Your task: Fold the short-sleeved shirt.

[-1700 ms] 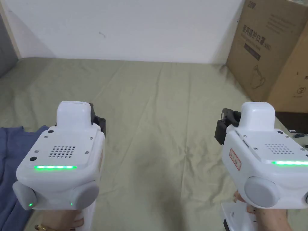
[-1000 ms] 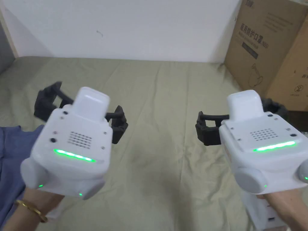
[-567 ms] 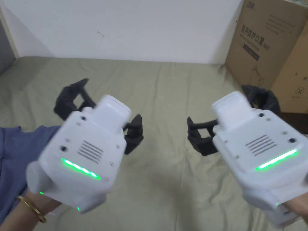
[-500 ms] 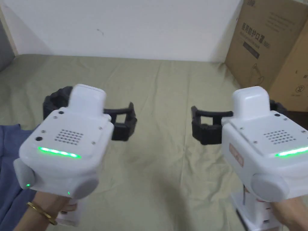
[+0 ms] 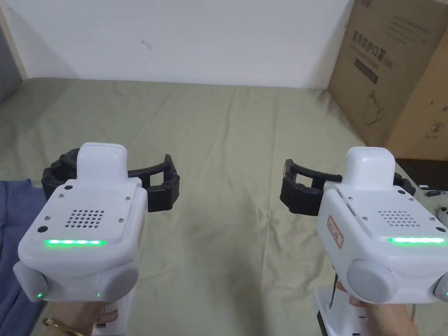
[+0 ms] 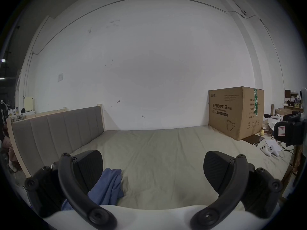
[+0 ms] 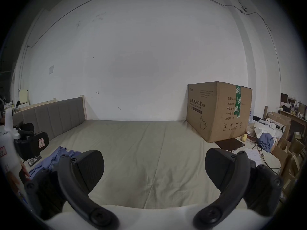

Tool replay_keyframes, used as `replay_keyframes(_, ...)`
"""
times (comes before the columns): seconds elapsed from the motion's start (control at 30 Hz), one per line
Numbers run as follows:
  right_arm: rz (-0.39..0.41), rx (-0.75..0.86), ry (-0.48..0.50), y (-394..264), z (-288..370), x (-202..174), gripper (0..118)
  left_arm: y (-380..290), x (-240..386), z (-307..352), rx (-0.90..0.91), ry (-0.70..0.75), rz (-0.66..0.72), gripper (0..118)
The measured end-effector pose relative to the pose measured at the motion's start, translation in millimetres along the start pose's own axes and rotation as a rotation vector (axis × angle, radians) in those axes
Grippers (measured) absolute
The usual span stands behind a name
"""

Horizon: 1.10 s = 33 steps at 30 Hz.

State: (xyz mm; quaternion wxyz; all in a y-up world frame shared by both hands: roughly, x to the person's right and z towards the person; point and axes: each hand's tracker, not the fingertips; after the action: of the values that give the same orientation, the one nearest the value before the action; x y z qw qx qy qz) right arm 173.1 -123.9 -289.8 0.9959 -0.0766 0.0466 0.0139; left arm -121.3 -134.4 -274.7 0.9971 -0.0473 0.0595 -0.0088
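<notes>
A crumpled blue shirt [image 5: 13, 227] lies on the olive bed sheet [image 5: 227, 144] at the left edge of the head view. My left gripper [image 5: 109, 179] hovers just right of it, open, with nothing between its jaws. In the left gripper view the shirt [image 6: 106, 187] sits low and partly behind the left jaw of that gripper [image 6: 152, 168]. My right gripper [image 5: 350, 186] is held level over the right side of the bed, also open and holding nothing. In the right gripper view [image 7: 154, 168] the shirt [image 7: 54, 159] lies far to the left, below the left gripper [image 7: 31, 144].
A large cardboard box [image 5: 393, 65] stands at the bed's far right corner against the white wall. A grey padded headboard [image 6: 58, 134] runs along the left side. A dark tablet [image 7: 230, 144], papers and white controllers [image 6: 269, 149] lie at the right edge.
Both grippers went from shut to open, swung and tilted in the air, then came back level and lower over the bed. The shirt has stayed where it was.
</notes>
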Motion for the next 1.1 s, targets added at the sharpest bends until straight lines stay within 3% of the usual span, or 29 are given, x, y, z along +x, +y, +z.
replay_keyframes(0.33,-0.008,-0.024,0.015,4,1,0,117,-1,-1,-1,-0.008,-0.015,0.001,118)
replay_keyframes(0.37,-0.014,-0.026,0.015,3,1,0,114,0,-1,-2,-0.011,-0.015,0.000,118)
replay_keyframes(0.4,-0.020,-0.026,0.019,3,1,1,102,1,1,0,-0.014,-0.016,-0.005,115)
replay_keyframes(0.43,-0.021,-0.024,0.019,5,2,1,78,3,1,0,-0.017,-0.016,-0.007,106)
replay_keyframes(0.47,-0.021,-0.021,0.014,5,3,1,47,3,1,2,-0.013,-0.017,-0.007,84)
replay_keyframes(0.5,-0.018,-0.020,0.000,5,2,0,14,4,2,3,0.003,-0.011,-0.009,37)
replay_keyframes(0.53,-0.020,-0.025,-0.008,6,0,0,6,4,3,4,0.014,0.006,-0.014,8)
replay_keyframes(0.57,-0.028,-0.027,-0.009,7,-1,1,4,5,2,1,0.003,0.018,-0.025,1)
replay_keyframes(0.7,-0.067,-0.035,0.007,7,-1,8,0,4,-2,3,-0.022,-0.010,0.014,0)
replay_keyframes(1.1,-0.043,-0.033,0.002,9,0,7,0,5,3,2,-0.019,-0.010,0.008,0)
